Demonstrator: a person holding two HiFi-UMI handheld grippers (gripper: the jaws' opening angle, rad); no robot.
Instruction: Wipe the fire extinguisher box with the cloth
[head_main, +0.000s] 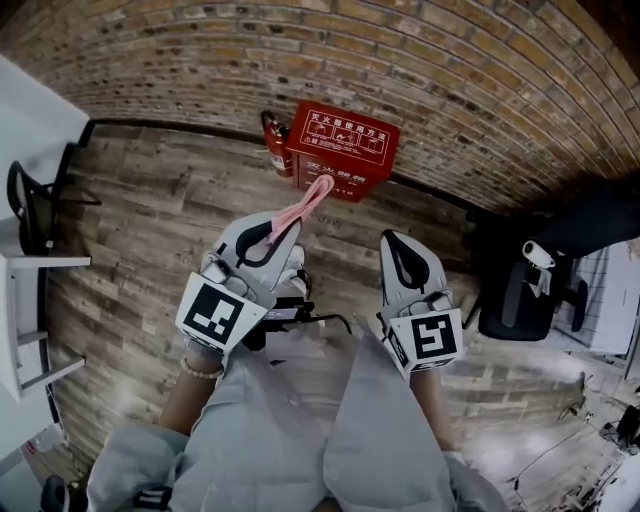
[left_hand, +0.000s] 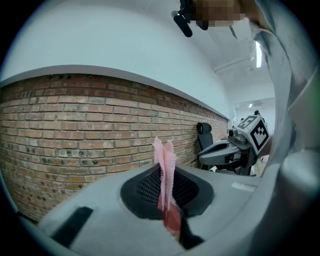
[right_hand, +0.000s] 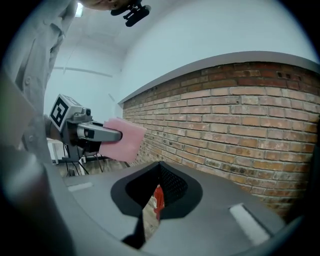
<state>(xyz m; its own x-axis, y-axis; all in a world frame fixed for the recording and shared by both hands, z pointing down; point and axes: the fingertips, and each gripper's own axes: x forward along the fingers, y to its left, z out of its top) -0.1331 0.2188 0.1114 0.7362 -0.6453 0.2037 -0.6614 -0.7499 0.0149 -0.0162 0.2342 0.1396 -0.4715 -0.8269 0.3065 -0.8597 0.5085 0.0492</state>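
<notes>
The red fire extinguisher box (head_main: 341, 149) stands on the wooden floor against the brick wall, with a red extinguisher (head_main: 275, 143) at its left side. My left gripper (head_main: 284, 226) is shut on a pink cloth (head_main: 307, 203), which sticks out of the jaws toward the box and stays short of it. In the left gripper view the cloth (left_hand: 165, 172) stands up between the shut jaws. My right gripper (head_main: 389, 241) is held beside the left one, shut and holding nothing. Through a slit behind its tips in the right gripper view a strip of the red box (right_hand: 158, 200) shows.
A curved brick wall (head_main: 450, 80) runs behind the box. A black office chair (head_main: 520, 296) stands at the right, and a white desk (head_main: 22, 330) and another black chair (head_main: 30, 205) at the left. The person's grey trouser legs (head_main: 300, 430) fill the bottom.
</notes>
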